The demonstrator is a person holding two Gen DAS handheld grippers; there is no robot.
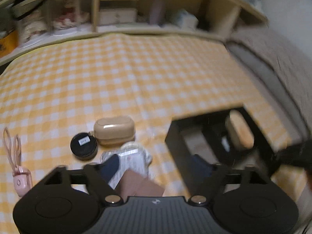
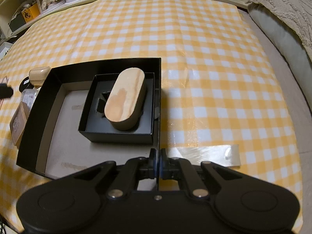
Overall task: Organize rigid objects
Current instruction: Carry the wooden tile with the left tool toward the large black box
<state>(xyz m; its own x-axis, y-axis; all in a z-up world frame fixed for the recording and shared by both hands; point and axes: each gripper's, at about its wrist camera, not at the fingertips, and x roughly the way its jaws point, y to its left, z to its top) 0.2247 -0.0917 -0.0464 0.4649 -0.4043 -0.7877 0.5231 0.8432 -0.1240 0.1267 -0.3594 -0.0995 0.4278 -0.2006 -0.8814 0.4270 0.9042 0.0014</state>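
The wooden oval block (image 2: pixel 124 99) lies slanted across a small black tray (image 2: pixel 117 130), which sits in the far right corner of the big black box (image 2: pixel 39 107). The block looks already sorted, and the bare cardboard floor on the box's left probably waits for more.

The right claw (image 2: pixel 157 165) is clamped on the box's right wall, its pads pinching the thin edge, most likely to keep the light box from sliding on the slick checked cloth (image 2: pixel 214 78) over the surface.

Left of the box, the remaining things crowd together: a tan oval case (image 1: pixel 114 131), a round black tin (image 1: pixel 83 146) touching it, a clear packet (image 1: pixel 134 159) and a brown carton (image 1: pixel 140 183) nearer the camera, and a pink gadget with a loop strap (image 1: pixel 20 177) off by itself. The left claw (image 1: pixel 156 167) hangs above them with its fingers spread wide and nothing held, seemingly choosing the next piece.
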